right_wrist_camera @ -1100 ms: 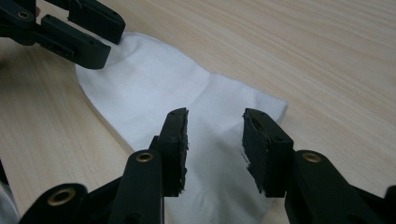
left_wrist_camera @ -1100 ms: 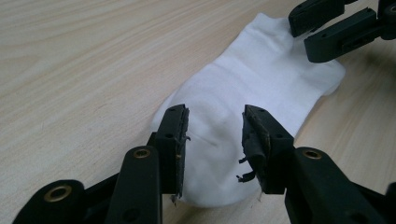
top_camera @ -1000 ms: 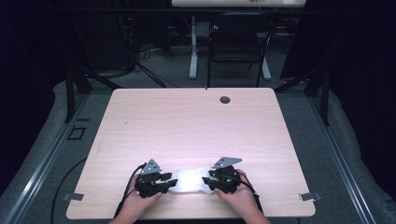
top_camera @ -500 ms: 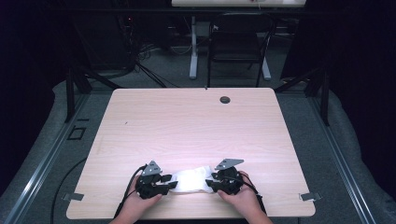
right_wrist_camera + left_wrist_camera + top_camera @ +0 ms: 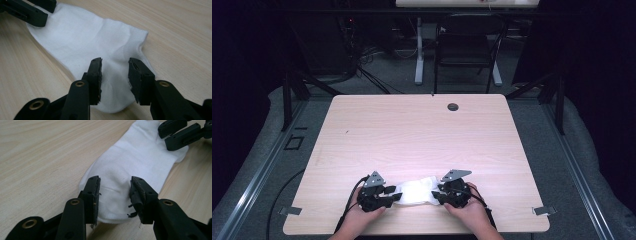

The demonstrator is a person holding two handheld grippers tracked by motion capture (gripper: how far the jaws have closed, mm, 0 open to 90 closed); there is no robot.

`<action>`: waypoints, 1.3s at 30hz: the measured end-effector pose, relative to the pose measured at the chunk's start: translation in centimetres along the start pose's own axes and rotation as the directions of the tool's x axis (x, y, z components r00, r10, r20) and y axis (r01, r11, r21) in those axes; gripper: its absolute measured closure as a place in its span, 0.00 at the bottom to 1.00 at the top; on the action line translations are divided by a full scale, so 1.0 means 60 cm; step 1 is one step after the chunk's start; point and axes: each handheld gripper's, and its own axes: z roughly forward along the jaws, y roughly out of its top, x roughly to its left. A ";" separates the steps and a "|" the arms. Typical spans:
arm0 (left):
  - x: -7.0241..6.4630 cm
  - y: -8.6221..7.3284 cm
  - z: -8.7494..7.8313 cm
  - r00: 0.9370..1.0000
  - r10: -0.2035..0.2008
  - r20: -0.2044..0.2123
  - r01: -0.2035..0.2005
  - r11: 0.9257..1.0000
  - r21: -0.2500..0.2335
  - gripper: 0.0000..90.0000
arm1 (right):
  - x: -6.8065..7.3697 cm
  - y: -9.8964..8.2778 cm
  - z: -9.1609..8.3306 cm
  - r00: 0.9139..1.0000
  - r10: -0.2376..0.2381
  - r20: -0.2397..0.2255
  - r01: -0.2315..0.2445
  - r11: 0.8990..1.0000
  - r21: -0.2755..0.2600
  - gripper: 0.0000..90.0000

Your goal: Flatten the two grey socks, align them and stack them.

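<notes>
The step in hand looks like taking hold of a white sock [image 5: 417,191] at both ends, prob. to fold it or lift it. It lies flat on the table [image 5: 422,135], near the front edge, between the two hands.

Left gripper [image 5: 114,195]: jaws spread, one on each side of the near end of the sock. In the left gripper view the fabric sits between the pads but they do not press it; there is a clear gap on both sides, so no grip yet. The pad [image 5: 136,195] on the right side of that view looks worn, with frayed bits hanging off.

Right gripper [image 5: 115,75]: also spread over the other end of the sock, w/ fabric between the jaws. These jaws have just been closing a little, but the pads are apart from the cloth and nothing is pinched so far.

Next move, as I judge it: both grippers need to close more until they really catch the cloth, maybe going a bit lower first, because the sock is thin and flat and a jaw can slide over it w/o taking anything.

The sock itself: short ankle type, plain white, soft knit, laid out almost smooth w/ a few light wrinkles. One end is rounded, the other end shows a ribbed band near its edge.
</notes>
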 end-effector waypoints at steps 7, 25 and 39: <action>0.005 0.002 0.003 1.000 -0.015 -0.001 0.015 1.000 -0.013 0.65 | -0.006 0.004 0.004 1.000 0.027 0.000 -0.027 1.000 -0.012 0.71; 0.029 0.008 0.007 0.999 -0.047 -0.018 0.046 0.998 -0.051 0.57 | -0.015 0.017 0.016 0.999 0.031 0.034 -0.029 0.997 -0.075 0.68; 0.039 0.011 -0.017 0.996 -0.076 -0.039 0.071 0.992 -0.105 0.50 | -0.015 0.018 -0.002 0.998 0.051 0.039 -0.046 0.991 -0.127 0.64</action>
